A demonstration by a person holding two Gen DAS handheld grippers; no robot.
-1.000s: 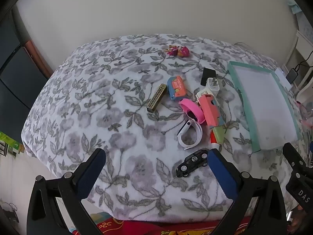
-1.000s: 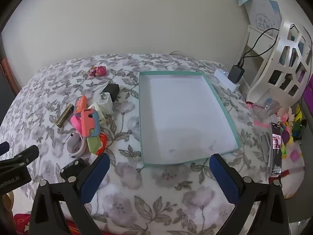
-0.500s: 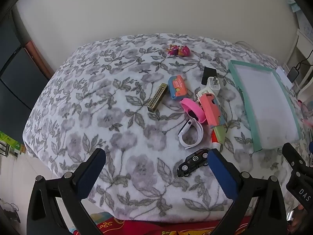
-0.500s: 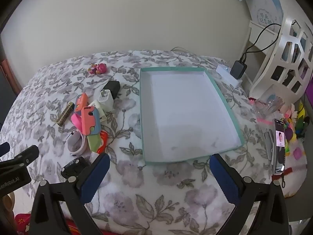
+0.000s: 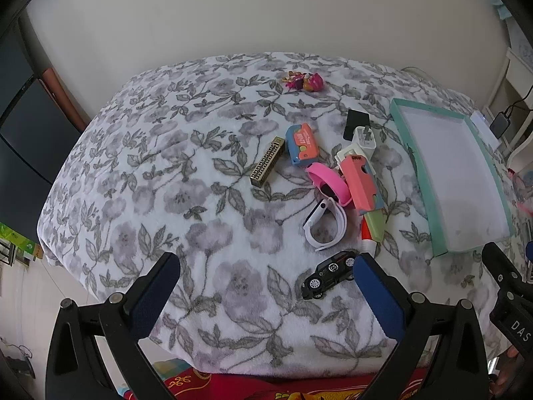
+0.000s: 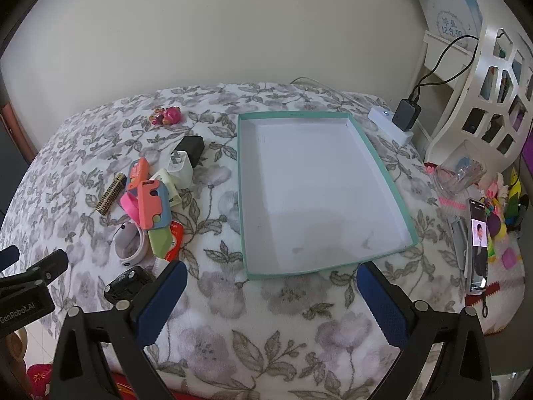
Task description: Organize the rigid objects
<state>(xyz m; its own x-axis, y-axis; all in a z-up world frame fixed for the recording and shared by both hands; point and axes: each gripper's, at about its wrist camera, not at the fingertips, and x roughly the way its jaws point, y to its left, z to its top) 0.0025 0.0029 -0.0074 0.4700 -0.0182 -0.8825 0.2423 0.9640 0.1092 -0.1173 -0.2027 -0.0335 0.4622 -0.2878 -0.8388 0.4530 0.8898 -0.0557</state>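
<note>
We hold our left gripper [image 5: 266, 276] above the near edge of a bed [image 5: 133, 200] covered in a grey floral blanket, its jaws wide apart and gripping nothing. Going left to right across the blanket, we first meet a gold patterned bar [image 5: 267, 161], its long axis running from near-left to far-right. Just beside it lies a blue and orange case [image 5: 301, 145], lying roughly front to back. Far behind, near the wall, sits a small pink toy figure [image 5: 304, 81]. Next comes a pink wristband [image 5: 328, 185] touching a white wristband [image 5: 324, 225] in front of it. A black toy car [image 5: 329, 275] lies nearest us, nose pointing right and slightly away, just inside the left gripper's right finger. A pink and blue folding toy [image 5: 361, 183] with a green tip lies lengthwise, pointing toward us, over a red and white piece. Behind it stand a white charger plug [image 5: 364, 138] and a black adapter [image 5: 357, 124]. Farther right, well apart from the clutter, a teal-rimmed tray [image 6: 241, 183] rests with its long axis running away from us. Our right gripper [image 6: 271, 290] hovers before the tray's near edge, jaws spread wide and holding nothing. A phone [image 6: 478, 245] lies at the far right.
</note>
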